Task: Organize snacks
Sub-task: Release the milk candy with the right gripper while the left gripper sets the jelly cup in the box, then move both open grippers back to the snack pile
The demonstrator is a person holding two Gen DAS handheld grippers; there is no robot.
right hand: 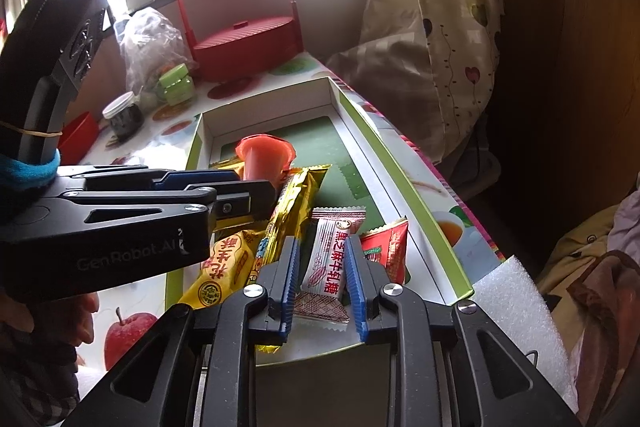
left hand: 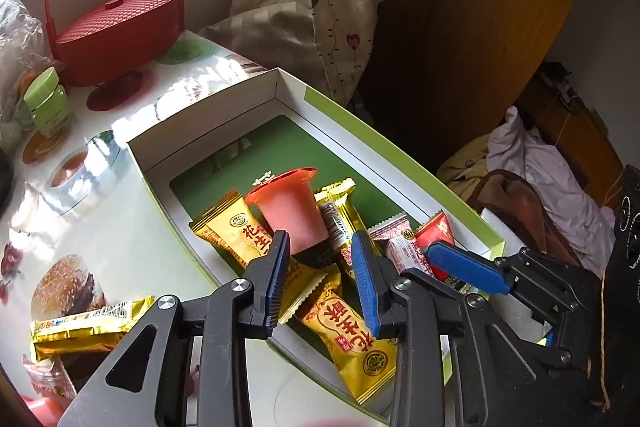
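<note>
A white cardboard box [left hand: 224, 103] with a green floor holds several snacks. My left gripper [left hand: 320, 247] is open over the box, its fingers on either side of a pink jelly cup [left hand: 288, 211] lying on yellow peanut-candy packets [left hand: 236, 231]. My right gripper [right hand: 320, 259] is open around a white sesame nougat packet [right hand: 326, 259], with a red packet [right hand: 386, 247] beside it. The pink cup [right hand: 264, 155] and a gold wafer bar [right hand: 296, 203] also show in the right wrist view. The left gripper's body [right hand: 120, 219] crosses that view.
A gold snack bar [left hand: 80, 327] lies on the table left of the box. A red lidded basket [left hand: 120, 27], a green jar [left hand: 46, 103] and a plastic bag [right hand: 152, 43] stand at the back. White foam [right hand: 516, 307] sits by the table's right edge, with clothes beyond.
</note>
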